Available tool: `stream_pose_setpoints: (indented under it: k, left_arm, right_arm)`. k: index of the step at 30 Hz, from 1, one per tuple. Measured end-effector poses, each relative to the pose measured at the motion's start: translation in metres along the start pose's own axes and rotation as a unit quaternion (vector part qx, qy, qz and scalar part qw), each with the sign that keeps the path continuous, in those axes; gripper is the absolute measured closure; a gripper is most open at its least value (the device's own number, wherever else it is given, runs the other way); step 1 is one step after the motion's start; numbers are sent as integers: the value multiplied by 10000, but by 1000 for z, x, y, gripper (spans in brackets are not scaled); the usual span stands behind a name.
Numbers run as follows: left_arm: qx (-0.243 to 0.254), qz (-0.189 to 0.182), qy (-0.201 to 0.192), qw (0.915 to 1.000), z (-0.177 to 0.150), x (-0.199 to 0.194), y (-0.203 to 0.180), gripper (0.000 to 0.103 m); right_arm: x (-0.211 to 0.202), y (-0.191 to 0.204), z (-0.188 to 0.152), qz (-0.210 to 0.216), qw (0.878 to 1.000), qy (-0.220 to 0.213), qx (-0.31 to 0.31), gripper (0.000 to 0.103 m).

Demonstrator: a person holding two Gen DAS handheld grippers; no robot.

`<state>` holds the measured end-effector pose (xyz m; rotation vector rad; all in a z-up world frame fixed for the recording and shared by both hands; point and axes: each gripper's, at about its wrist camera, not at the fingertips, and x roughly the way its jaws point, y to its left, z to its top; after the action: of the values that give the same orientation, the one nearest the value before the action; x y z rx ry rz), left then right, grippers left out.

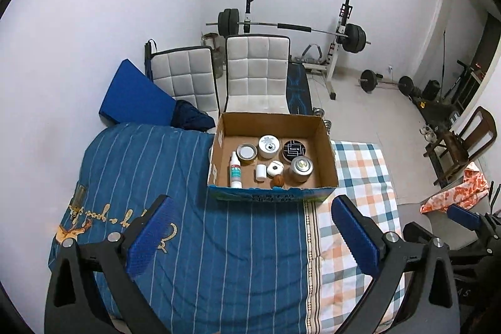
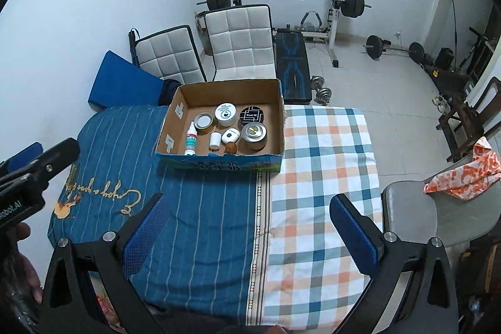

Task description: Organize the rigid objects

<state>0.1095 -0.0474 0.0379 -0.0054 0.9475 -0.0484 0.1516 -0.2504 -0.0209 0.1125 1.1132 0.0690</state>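
Note:
A cardboard box sits on the bed's far end. Inside it stand a white spray bottle, a gold-rimmed tin, a white jar, a black round tin, a silver tin, a small white cylinder, a white round piece and a brown ball. My left gripper hangs open before the box, holding nothing. My right gripper is open over the bedding, also holding nothing.
The bed carries a blue striped cover and a checked cover. Two white padded chairs, a blue cushion and a barbell rack stand beyond. A grey chair with an orange cloth is at right.

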Motion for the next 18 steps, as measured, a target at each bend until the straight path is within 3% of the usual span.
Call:
stream_pose_setpoints:
  k: [18]
  left_arm:
    - [37,198,-120,9997,4,1,-3,0]
  right_arm:
    - [-12,0,29,-406,9980,-492,-42,0]
